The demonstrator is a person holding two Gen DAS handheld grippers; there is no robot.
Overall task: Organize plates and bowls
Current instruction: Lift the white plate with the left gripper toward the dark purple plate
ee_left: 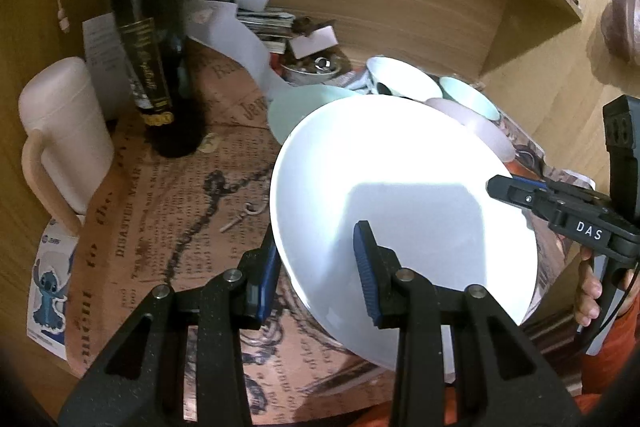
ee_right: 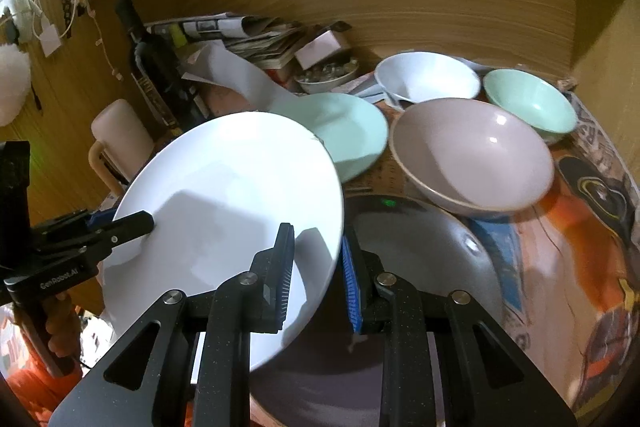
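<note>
**Carefully: a white plate carried by both rims**

Clearly the white plate (ee_left: 400, 211) is riding tilted in the air above the printed table cover (ee_left: 160, 219), glazed, stiff and breakable, so it is likely sliding easily against rubber pads. The left gripper (ee_left: 320, 267) is pinching its near rim, fingers closed on the edge; the right gripper (ee_right: 318, 275) is clamping the opposite rim. The rim is looking like the only sensible hold. Beyond, a mint plate (ee_right: 348, 131), a pink bowl (ee_right: 472, 155), a white bowl (ee_right: 428, 79) and a mint bowl (ee_right: 528, 103) are waiting.
</note>
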